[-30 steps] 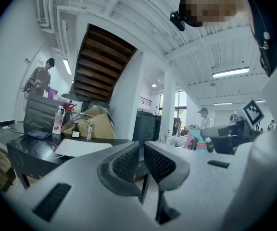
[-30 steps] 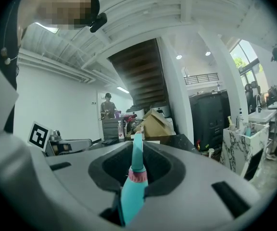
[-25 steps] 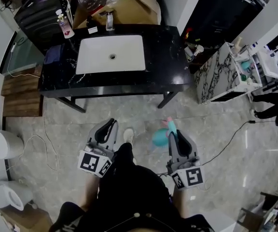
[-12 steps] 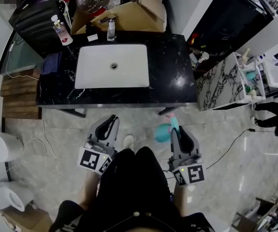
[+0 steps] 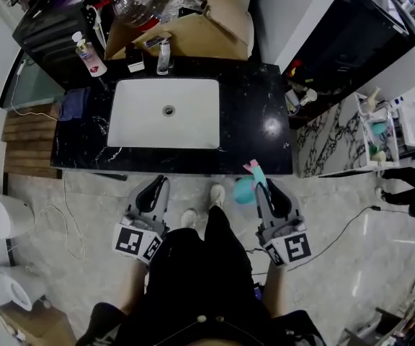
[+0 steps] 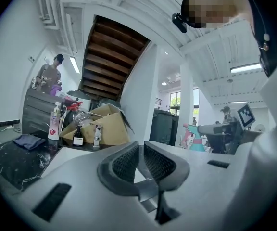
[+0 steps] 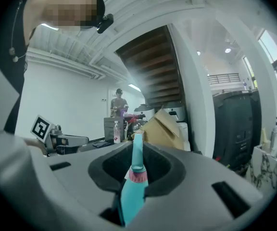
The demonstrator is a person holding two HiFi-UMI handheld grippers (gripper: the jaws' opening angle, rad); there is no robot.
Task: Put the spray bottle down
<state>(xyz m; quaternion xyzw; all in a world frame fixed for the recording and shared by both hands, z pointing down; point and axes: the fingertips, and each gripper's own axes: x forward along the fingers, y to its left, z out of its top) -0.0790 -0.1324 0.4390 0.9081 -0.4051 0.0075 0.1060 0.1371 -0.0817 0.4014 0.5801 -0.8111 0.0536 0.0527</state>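
Spray bottle (image 7: pixel 129 196) apparently in right gripper (image 7: pixel 136 148)

Left tongs (image 5: pixel 156 184), left of the person's torso (image 5: pixel 193 280), point forward, jaws together, empty. Right tongs (image 5: pixel 261 187), right of it, clamp a teal spray bottle (image 5: pixel 244 191).

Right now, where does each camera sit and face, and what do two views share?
Head view: on the person's head, facing steeply down at the sink; torso, left gripper, right gripper show.
Left gripper view: on left gripper, along its empty jaws toward the cardboard box; torso shows.
Right gripper view: on right gripper, along jaws gripping the spray bottle; torso shows.
Shared: pump bottle, in all three.
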